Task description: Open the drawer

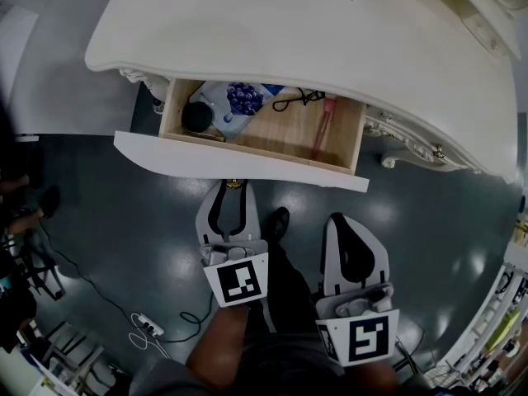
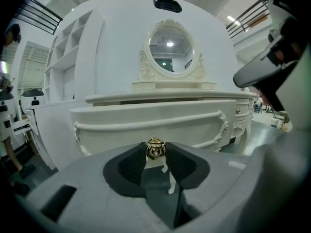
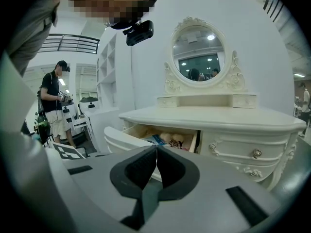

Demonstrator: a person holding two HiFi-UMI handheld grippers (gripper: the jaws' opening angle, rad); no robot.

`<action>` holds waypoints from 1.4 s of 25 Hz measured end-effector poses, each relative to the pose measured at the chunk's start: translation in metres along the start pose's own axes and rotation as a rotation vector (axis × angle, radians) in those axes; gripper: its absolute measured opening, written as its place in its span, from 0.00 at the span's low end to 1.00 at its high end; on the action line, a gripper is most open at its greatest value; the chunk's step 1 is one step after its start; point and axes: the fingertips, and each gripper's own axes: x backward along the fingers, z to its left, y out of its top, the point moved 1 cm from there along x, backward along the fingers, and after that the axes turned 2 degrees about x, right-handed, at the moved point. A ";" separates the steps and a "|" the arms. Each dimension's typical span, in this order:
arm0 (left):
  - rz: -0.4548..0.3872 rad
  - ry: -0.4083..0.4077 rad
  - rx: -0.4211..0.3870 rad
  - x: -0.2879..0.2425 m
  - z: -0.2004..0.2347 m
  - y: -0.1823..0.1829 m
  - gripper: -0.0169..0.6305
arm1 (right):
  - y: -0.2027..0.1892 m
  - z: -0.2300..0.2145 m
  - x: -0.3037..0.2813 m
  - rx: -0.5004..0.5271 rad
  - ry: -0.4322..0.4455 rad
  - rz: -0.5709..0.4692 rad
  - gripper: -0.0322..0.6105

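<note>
The white dresser's drawer stands pulled out, its wooden inside showing. In it lie a black round thing, a blue packet, a black cable and a pink item. My left gripper is shut on the drawer's gold knob, which sits between the dark pads in the left gripper view. My right gripper hangs to the right, a little back from the drawer front, shut with nothing in it; its tips meet in the right gripper view, the open drawer beyond them.
The dresser top overhangs the drawer, and an oval mirror stands on it. Smaller knobbed drawers sit on the dresser's right side. A power strip and cable lie on the dark floor at left. A person stands far left.
</note>
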 end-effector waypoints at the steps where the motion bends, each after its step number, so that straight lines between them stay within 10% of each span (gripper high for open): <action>1: 0.001 -0.001 -0.001 0.000 0.000 0.000 0.23 | 0.001 0.000 -0.001 0.001 0.001 0.000 0.07; 35: 0.029 -0.026 0.011 0.000 -0.001 0.001 0.23 | 0.016 0.003 -0.010 0.024 0.004 0.003 0.07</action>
